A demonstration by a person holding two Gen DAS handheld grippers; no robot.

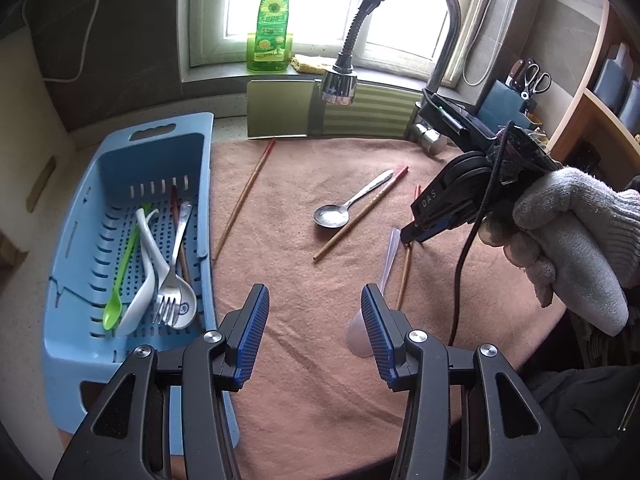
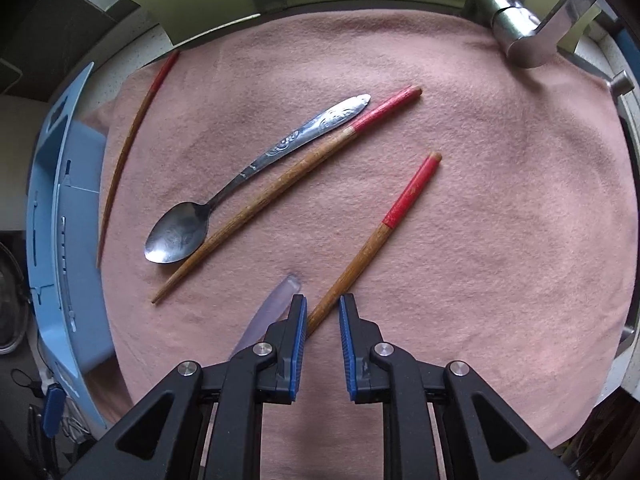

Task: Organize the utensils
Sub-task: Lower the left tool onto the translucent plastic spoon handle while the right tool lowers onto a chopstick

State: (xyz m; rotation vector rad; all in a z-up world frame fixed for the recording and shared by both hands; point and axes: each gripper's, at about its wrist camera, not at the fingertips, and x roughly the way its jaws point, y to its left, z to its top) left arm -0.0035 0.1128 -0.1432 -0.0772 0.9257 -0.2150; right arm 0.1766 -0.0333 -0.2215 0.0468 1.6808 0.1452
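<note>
The jaws of the right gripper (image 2: 323, 314) stand a little apart around the thin end of a chopstick (image 2: 372, 240), not pinching it; the left gripper (image 1: 315, 307) is spread, empty, above the pink cloth (image 1: 304, 364).

From my right wrist view, chopstick (image 2: 376, 236) tip hidden behind gripper pads, clear plastic spoon (image 2: 268, 312) mostly covered, blue basket (image 2: 60, 216) cut off at left edge.

Bright window (image 1: 352, 4) backlight — sharp (edges warped).
</note>
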